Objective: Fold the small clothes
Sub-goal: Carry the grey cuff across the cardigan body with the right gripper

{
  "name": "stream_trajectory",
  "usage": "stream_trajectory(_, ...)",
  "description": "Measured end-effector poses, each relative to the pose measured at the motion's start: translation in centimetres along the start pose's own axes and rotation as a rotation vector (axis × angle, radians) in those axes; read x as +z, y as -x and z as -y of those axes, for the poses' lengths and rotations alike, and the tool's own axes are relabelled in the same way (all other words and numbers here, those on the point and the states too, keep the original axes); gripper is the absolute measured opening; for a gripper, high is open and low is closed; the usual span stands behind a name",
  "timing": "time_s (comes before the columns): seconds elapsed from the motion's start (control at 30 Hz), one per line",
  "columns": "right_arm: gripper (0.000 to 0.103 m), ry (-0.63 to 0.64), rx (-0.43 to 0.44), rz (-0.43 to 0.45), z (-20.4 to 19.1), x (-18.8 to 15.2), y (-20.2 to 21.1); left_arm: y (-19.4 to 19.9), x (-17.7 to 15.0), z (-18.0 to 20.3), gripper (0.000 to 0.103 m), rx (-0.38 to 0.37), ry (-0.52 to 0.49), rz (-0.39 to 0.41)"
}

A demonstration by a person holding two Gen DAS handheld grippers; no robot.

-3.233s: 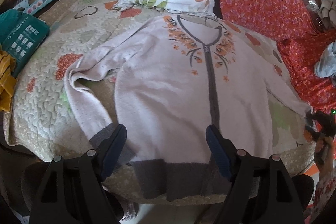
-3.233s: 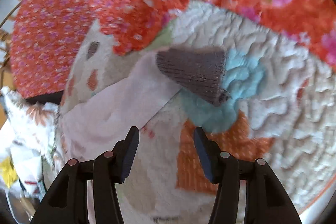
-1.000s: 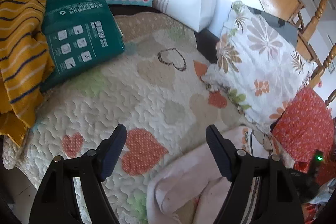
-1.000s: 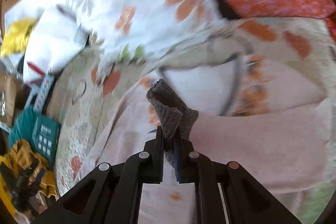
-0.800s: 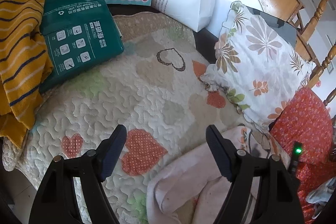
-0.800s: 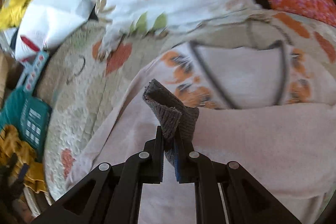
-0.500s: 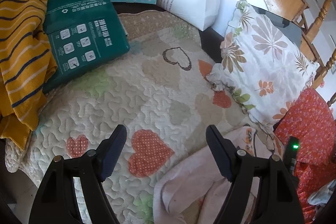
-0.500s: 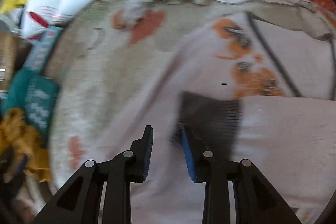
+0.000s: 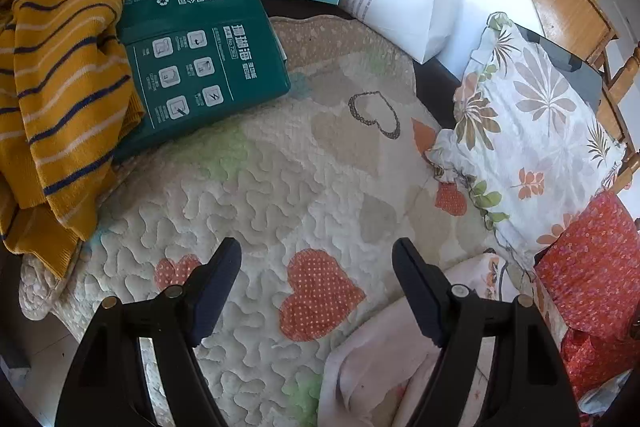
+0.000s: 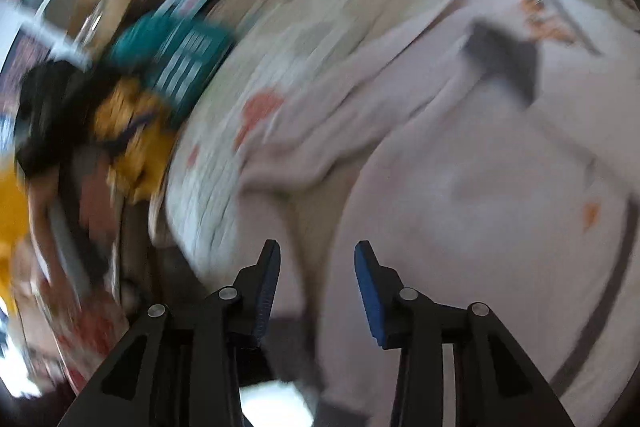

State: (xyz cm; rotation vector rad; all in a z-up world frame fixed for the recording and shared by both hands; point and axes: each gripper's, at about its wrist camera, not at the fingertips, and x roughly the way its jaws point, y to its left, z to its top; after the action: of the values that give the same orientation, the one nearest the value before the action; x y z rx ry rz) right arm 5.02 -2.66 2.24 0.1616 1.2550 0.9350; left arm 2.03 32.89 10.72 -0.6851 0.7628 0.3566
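Sweater [image 10: 460, 187] lies flat on the quilt [image 9: 280, 187]; one grey cuff [image 10: 502, 59] seemingly folded across its chest. Other sleeve, body remain. Left claw [image 9: 316, 275] and right claw [image 10: 316, 267] gape, empty.

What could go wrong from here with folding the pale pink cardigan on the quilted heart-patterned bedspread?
The pale pink cardigan has its grey-cuffed sleeve laid loosely across the chest; nothing holds it, so it may slip. The open right gripper is moving fast, judging by the blur, and could drag the fabric. The open left gripper hovers over bare quilted bedspread, so it could miss the other sleeve.
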Motion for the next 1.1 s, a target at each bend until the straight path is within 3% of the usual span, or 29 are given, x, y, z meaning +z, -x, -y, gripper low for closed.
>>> stream_trajectory(0.23,0.045,0.114,-0.062,-0.053,-2.1,-4.4,-3.1,-0.3,0.0,-0.2,0.077,0.004,0.004,-0.007)
stream_trajectory(0.33,0.005,0.129,-0.026,-0.082,-3.1,-5.0,-3.7,-0.4,0.2,-0.6,0.077,0.005,0.016,-0.01)
stream_trajectory(0.5,0.005,0.181,-0.025,-0.013,-6.3,-3.3,-1.0,-0.1,0.7,-1.7,0.077,0.041,0.048,0.014)
stream_trajectory(0.6,0.005,0.203,-0.01,0.106,-8.3,-0.6,4.0,-0.1,0.9,-2.5,0.077,0.047,0.082,0.018)
stream_trajectory(0.8,0.005,0.227,0.088,0.461,-11.8,3.9,20.8,-0.8,0.6,-1.8,0.077,0.037,0.073,-0.014)
stream_trajectory(0.9,0.005,0.203,0.115,0.587,-11.9,4.5,27.6,-1.1,0.1,-0.7,0.077,0.035,0.046,-0.021)
stream_trajectory(1.0,0.005,0.157,0.05,0.646,-10.4,4.4,31.0,-1.5,-0.5,0.3,0.077,0.028,0.024,-0.038)
stream_trajectory(1.1,0.005,0.023,-0.052,0.631,-4.5,3.8,31.9,-1.9,-1.0,1.3,0.077,0.023,-0.003,-0.051)
